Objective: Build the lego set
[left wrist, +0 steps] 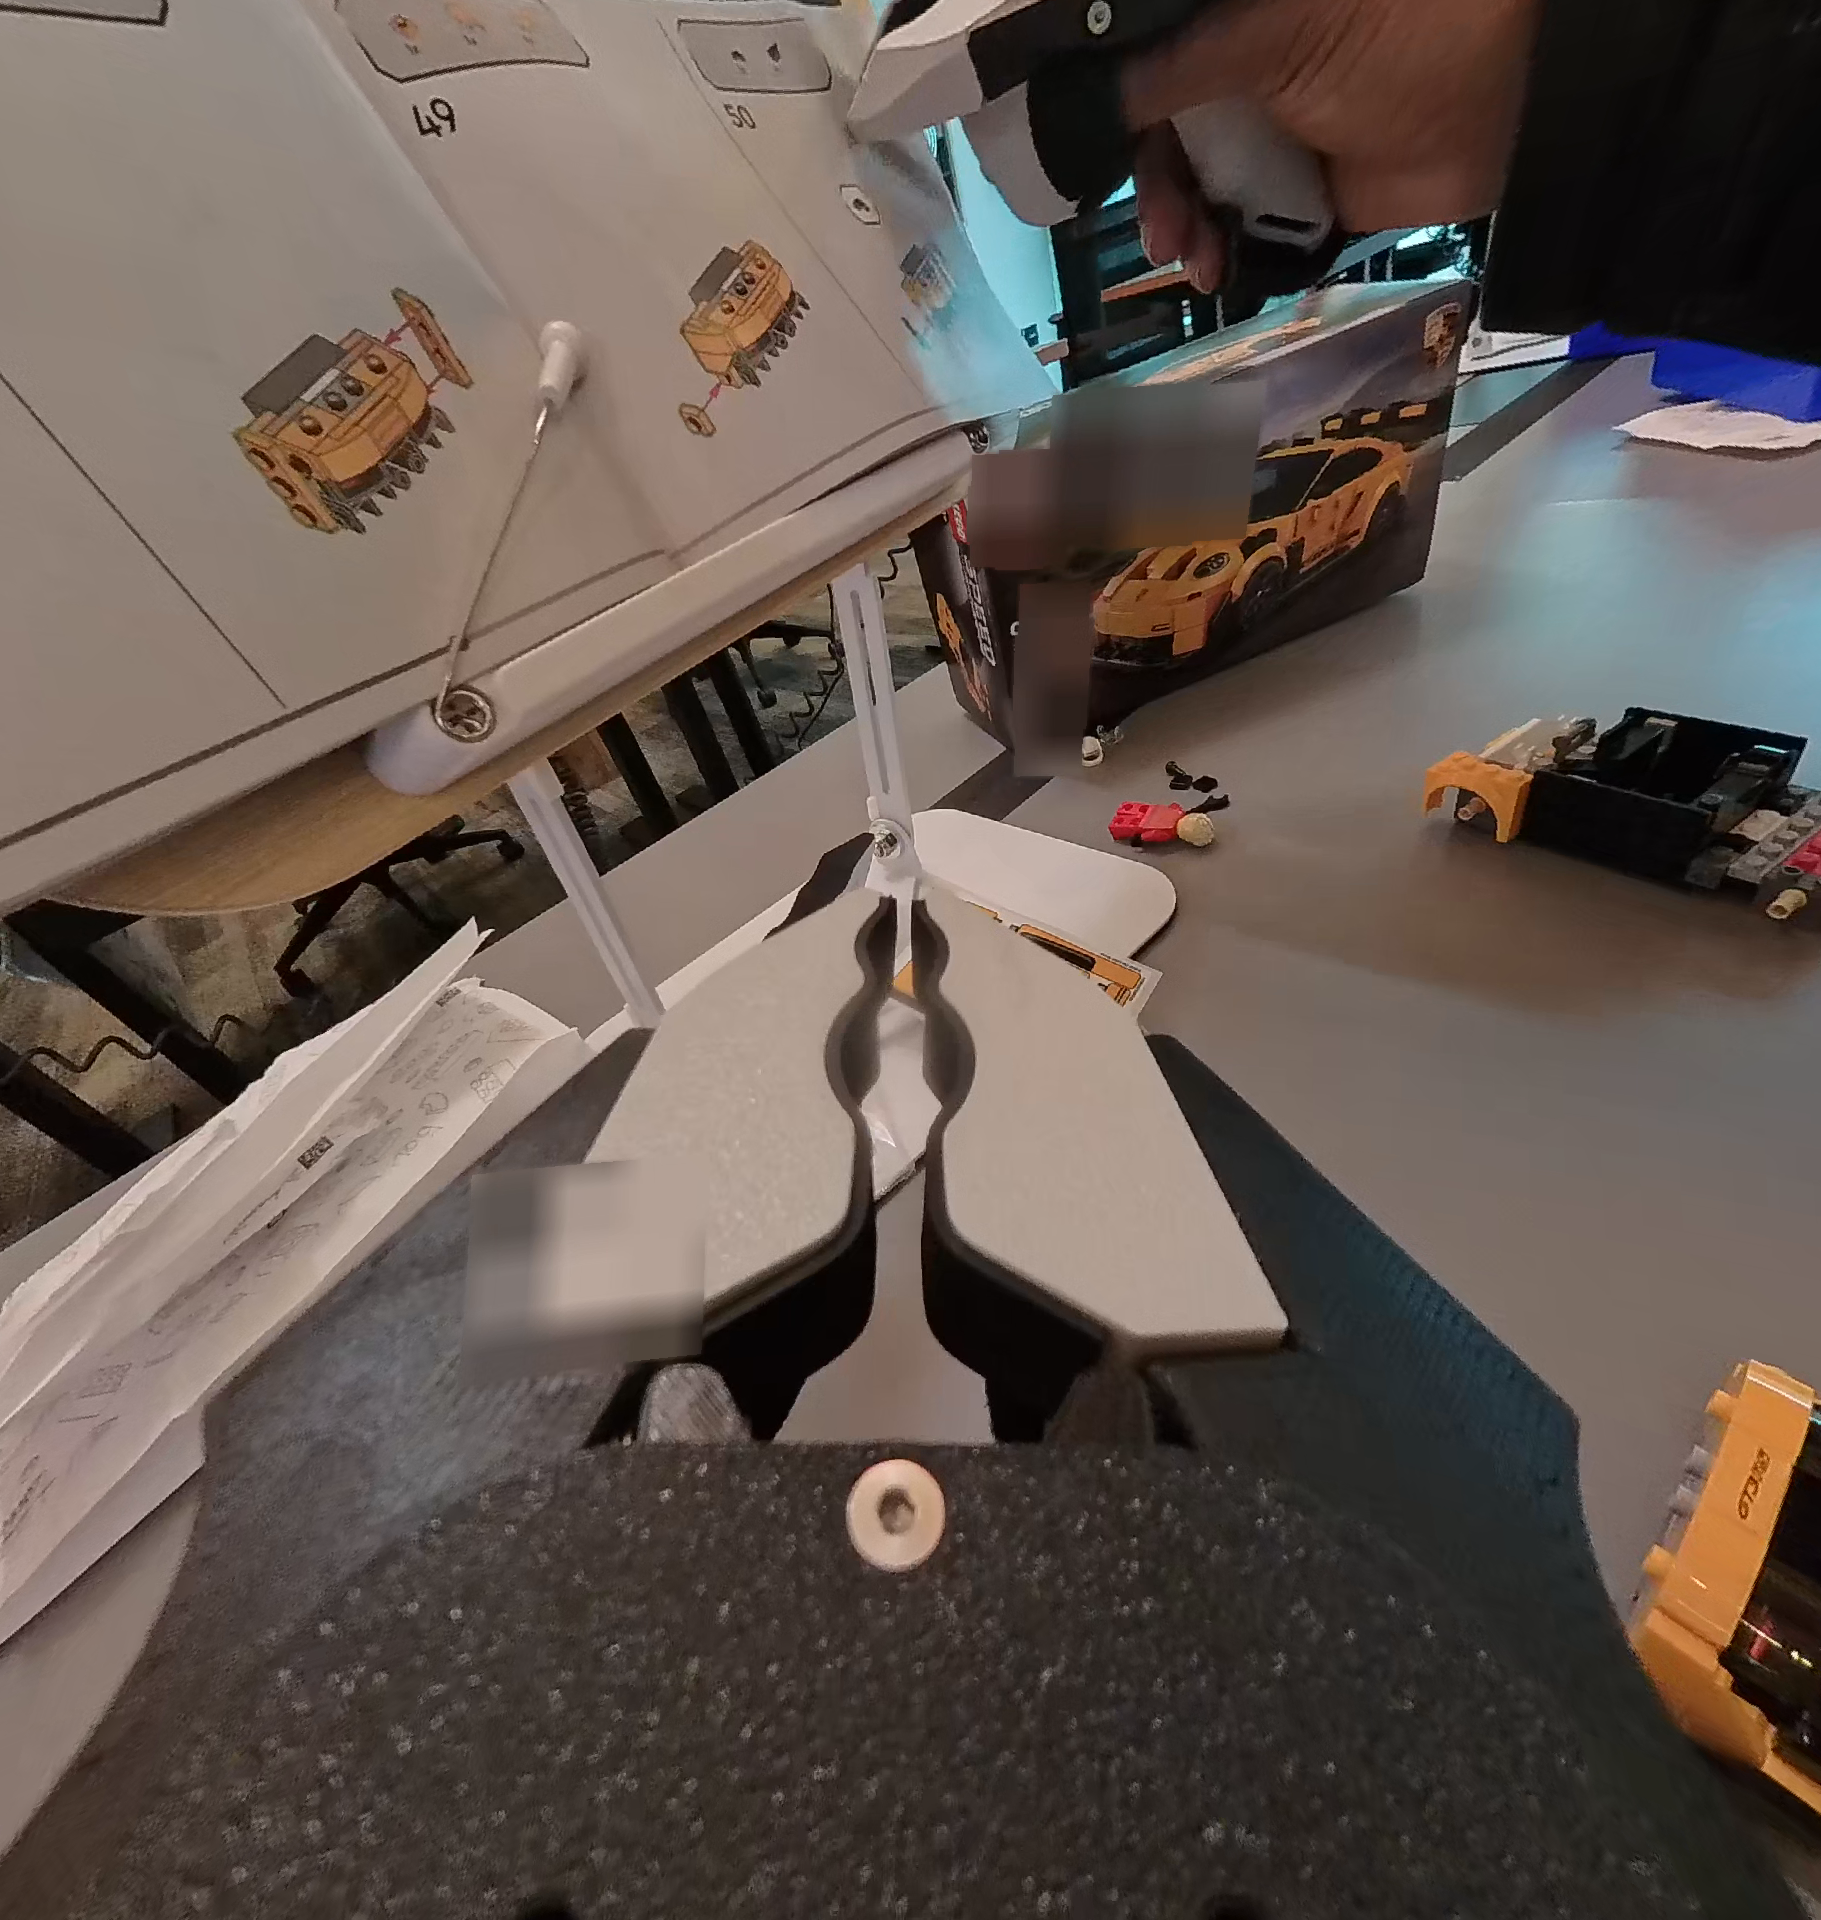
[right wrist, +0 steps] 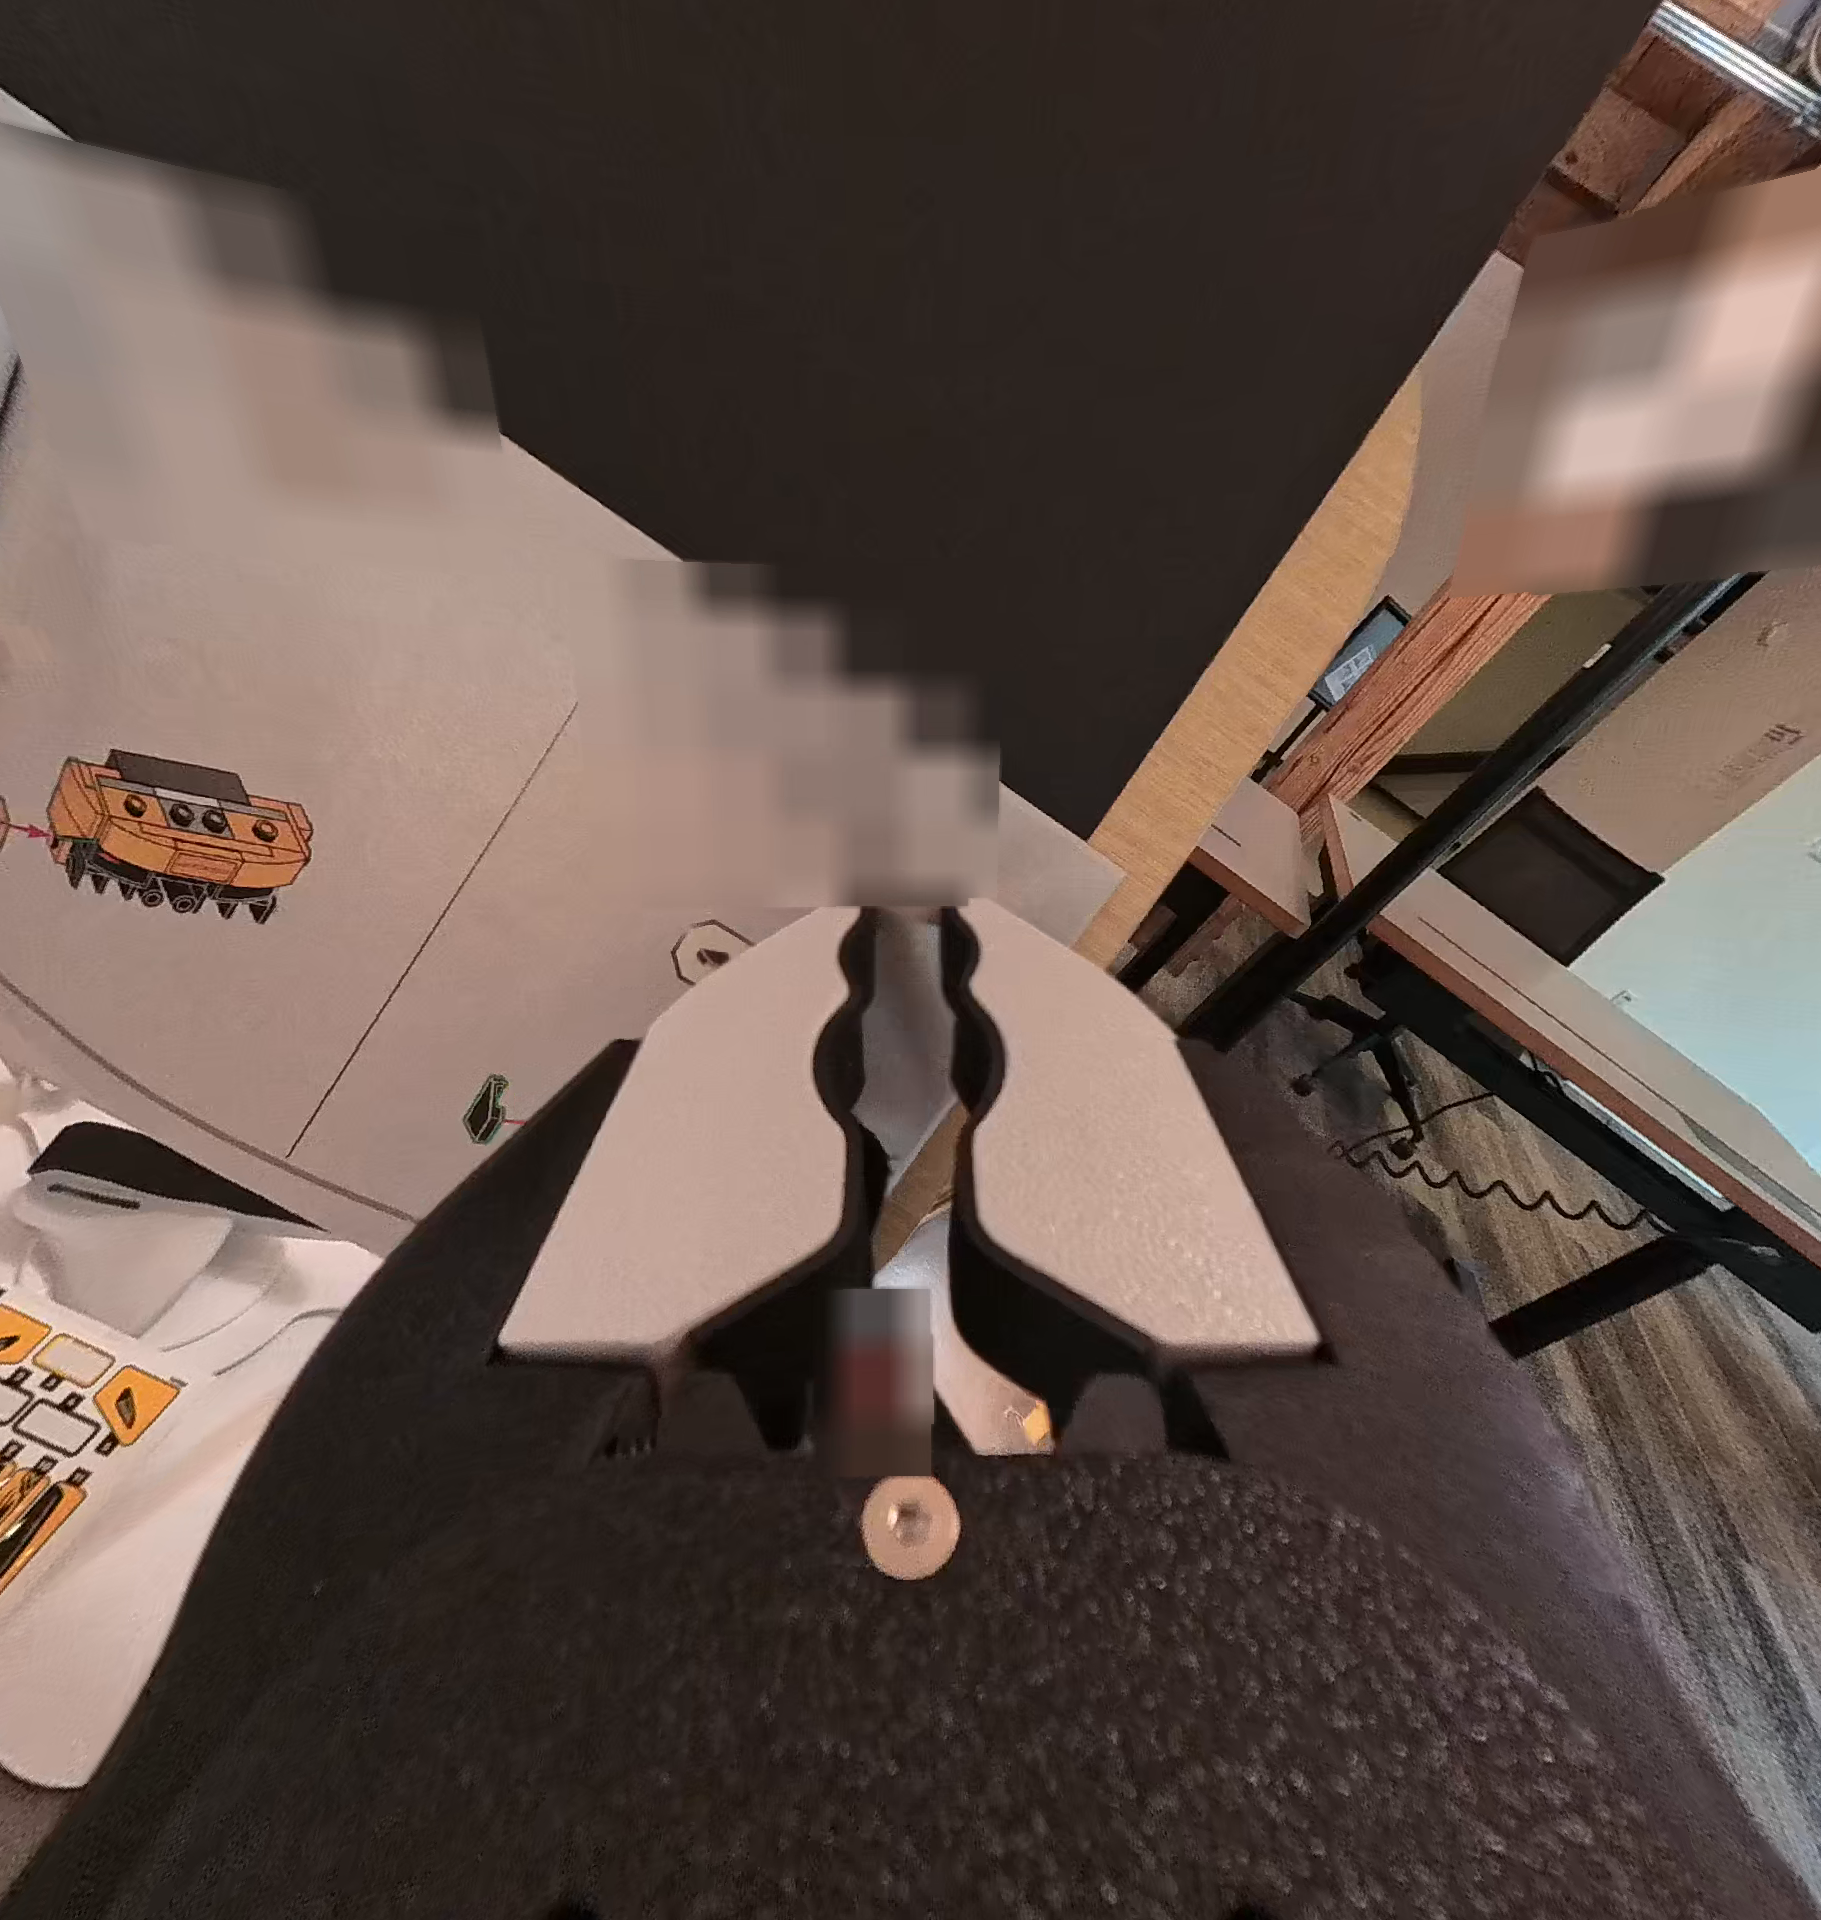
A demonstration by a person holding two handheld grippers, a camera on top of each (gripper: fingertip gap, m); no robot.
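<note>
The instruction booklet (left wrist: 262, 260) stands open on a tilted book stand (left wrist: 875, 707), up and to the left of my left gripper (left wrist: 901, 925). That gripper is shut and empty, hovering low over the grey table (left wrist: 1405, 1091). My right gripper (right wrist: 906, 920) is closed on the right edge of a booklet page (right wrist: 314, 623), and white paper shows between its jaws. It also shows in the left wrist view (left wrist: 927, 73), held by a hand at the booklet's top right corner. A partly built black and yellow car chassis (left wrist: 1654, 810) lies at the right. A yellow body section (left wrist: 1758, 1590) lies near right.
The set's box (left wrist: 1249, 540) stands behind the chassis. A red minifigure (left wrist: 1160, 826) and small loose black parts lie in front of it. Opened paper bags (left wrist: 210, 1195) lie at the left. A sticker sheet (right wrist: 44, 1392) lies on the stand's white base (left wrist: 1051, 883). About 30 cm separates my left fingertips from my right. From the left gripper's tips to the yellow body section (left wrist: 1758, 1590) is close to 15 cm.
</note>
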